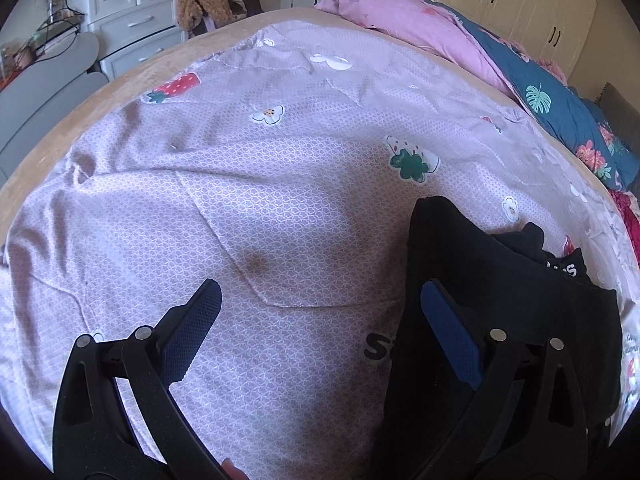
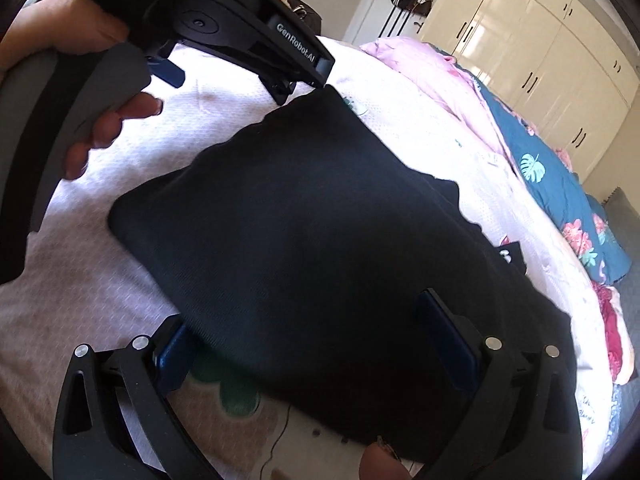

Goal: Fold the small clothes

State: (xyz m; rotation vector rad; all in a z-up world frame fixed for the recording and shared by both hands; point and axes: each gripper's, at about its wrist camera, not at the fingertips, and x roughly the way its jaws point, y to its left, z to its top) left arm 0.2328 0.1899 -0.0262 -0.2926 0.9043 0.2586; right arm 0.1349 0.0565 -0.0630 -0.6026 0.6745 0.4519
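A black garment (image 2: 304, 216) lies folded flat on the lilac patterned bed cover (image 2: 72, 280). In the left wrist view it (image 1: 500, 280) fills the lower right. My left gripper (image 1: 320, 296) is open, its left finger over bare cover and its right finger over the garment's left edge; nothing is between the fingers. It also shows in the right wrist view (image 2: 240, 68), at the garment's far corner. My right gripper (image 2: 308, 320) is open over the garment's near part. Its left finger (image 2: 172, 356) sits at the garment's near-left edge, partly under the cloth.
A pink quilt (image 1: 404, 20) and a teal floral quilt (image 1: 560, 112) are heaped along the bed's right side. White drawers (image 1: 132, 12) stand beyond the bed at the left. Cream wardrobes (image 2: 540, 60) line the far wall.
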